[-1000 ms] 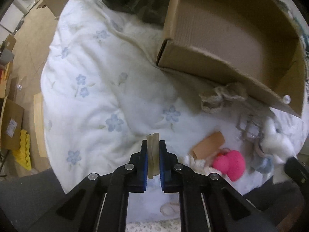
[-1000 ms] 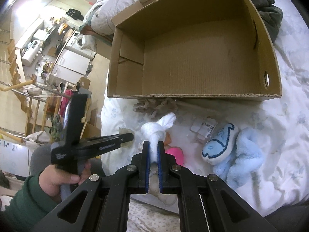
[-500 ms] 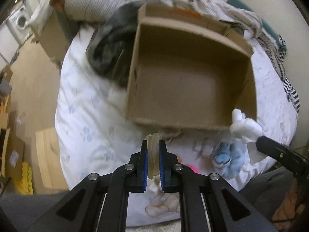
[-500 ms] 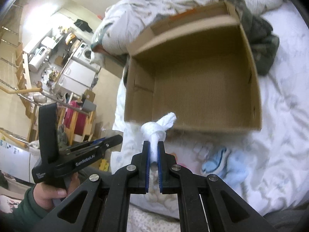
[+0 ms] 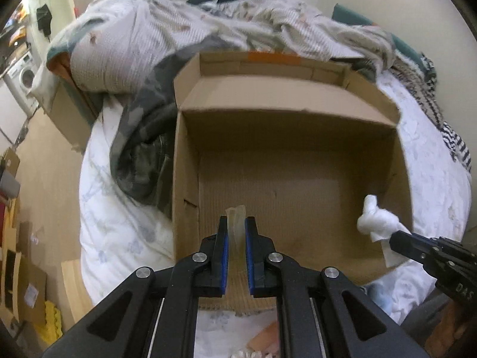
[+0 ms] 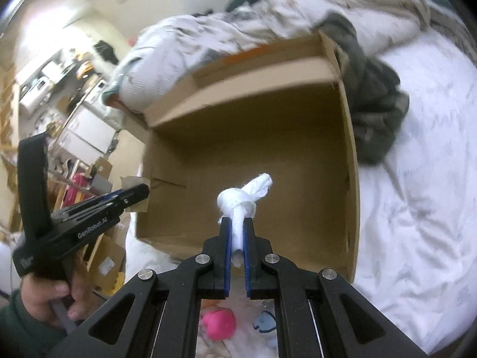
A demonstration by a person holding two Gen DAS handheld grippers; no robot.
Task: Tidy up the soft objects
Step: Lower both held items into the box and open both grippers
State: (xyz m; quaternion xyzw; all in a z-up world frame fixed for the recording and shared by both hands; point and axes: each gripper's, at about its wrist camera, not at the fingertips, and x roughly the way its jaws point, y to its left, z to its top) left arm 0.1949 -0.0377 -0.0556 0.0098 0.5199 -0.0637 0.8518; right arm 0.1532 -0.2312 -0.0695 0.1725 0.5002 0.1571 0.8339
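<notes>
**Grippers over the open carton, each pinching a soft item**

Cardboard box (image 5: 286,179) sits open on a white flowered bedspread (image 5: 119,226), its brown floor bare, its far flap folded up against a heap of rumpled bedding (image 5: 167,38). A dark greenish garment (image 5: 140,149) lies bunched against the box's left wall in the left wrist view — the same garment shows at the box's right side from the other camera.

The left gripper (image 5: 236,232) is clamped on a thin, pale beige strip of fabric (image 5: 235,217), which sticks up a little past the blue-lined fingertips; seen from this camera it hangs over the near-left part of the box floor. The right gripper (image 6: 237,232) is clenched on a white knotted cloth (image 6: 241,201), the knot and a loose tail standing clear above the pads, above the box's near edge and interior. In the left wrist view that same white bundle shows at the box's right wall, held by the black tip of the right tool.

In the right wrist view a hand (image 6: 56,295) in a green sleeve grips the handle of the left tool, near the box's left corner. Below the right gripper, on the bedspread outside the box, lie a pink plush toy (image 6: 219,323) and a blue-and-white soft item (image 6: 265,325), both partly hidden.
</notes>
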